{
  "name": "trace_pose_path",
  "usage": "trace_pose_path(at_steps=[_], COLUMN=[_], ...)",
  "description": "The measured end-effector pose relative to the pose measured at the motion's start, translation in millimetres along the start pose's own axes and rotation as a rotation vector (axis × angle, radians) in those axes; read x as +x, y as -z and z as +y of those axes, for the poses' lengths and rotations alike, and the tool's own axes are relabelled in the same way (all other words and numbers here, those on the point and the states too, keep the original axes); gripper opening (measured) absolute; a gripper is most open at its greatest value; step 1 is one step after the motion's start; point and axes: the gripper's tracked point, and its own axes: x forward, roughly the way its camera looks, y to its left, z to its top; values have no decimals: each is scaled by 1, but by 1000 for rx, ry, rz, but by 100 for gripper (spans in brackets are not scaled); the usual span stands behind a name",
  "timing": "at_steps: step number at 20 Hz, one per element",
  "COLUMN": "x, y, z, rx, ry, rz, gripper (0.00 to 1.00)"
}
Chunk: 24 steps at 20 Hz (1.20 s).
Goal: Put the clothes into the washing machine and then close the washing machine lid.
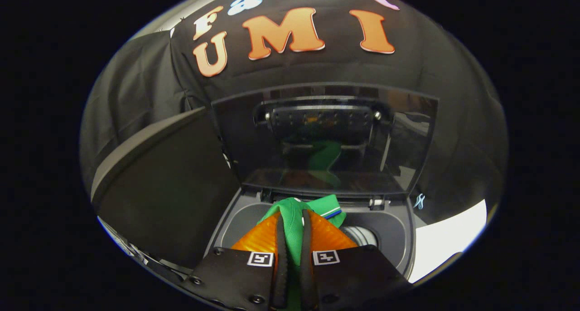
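Above the washer's open tub, tongs pinching a green garment, lengthwise along the fingers, collar forward.

No readable text besides square coded markers on the fingers.

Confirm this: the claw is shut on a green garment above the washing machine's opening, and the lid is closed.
Wrong about the lid. The gripper view shows the lid standing open behind the washing machine opening. The claw is indeed shut on the green garment above it.
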Motion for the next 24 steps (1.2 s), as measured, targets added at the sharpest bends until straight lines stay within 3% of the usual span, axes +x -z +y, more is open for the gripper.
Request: trace_pose_path(at_steps=[9, 15, 24], x=[75, 84, 64], y=[94, 122, 105], z=[-34, -44, -30], rx=[121, 222, 171], ry=[127, 198, 182], rz=[263, 334, 268], gripper=[18, 21, 100])
